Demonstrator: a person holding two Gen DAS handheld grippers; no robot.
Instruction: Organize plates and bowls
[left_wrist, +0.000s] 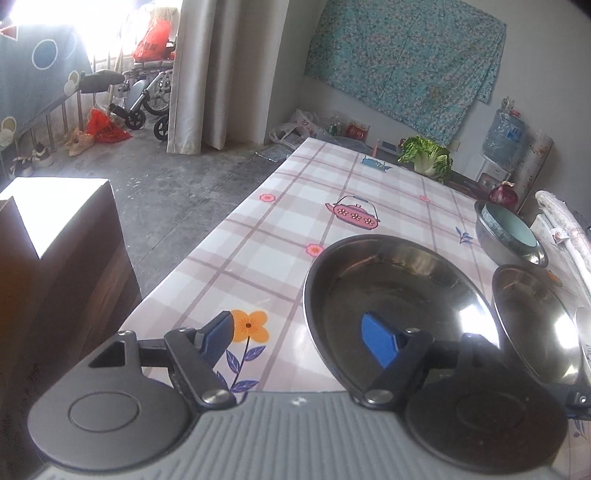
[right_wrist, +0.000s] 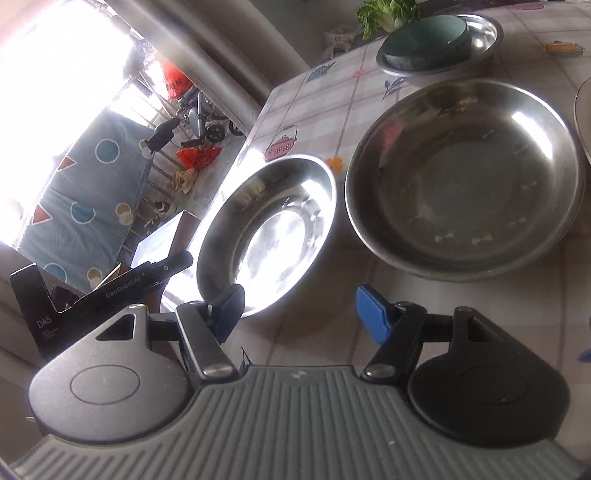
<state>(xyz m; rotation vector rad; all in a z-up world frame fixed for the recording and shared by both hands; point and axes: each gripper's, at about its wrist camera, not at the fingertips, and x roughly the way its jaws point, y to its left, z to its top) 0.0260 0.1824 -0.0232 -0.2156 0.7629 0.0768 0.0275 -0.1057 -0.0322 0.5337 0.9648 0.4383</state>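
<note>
The left hand-held gripper (left_wrist: 301, 338) hangs with its fingers apart and nothing between them, one blue pad over the checked surface (left_wrist: 280, 221), the other over the near steel plate (left_wrist: 400, 295); the right hand-held gripper (right_wrist: 299, 308) is likewise spread and holds nothing, its left pad at the rim of the small steel plate (right_wrist: 273, 232); just beside that lies the large steel plate (right_wrist: 465, 177); farther back a teal bowl (right_wrist: 424, 37) sits inside a steel bowl (right_wrist: 484, 33); a cabbage (left_wrist: 426, 157) and an onion (left_wrist: 503, 195) lie beyond.

"GenRobot.AI", "DAS" on left hand-held gripper (right_wrist: 110, 291) body.
</note>
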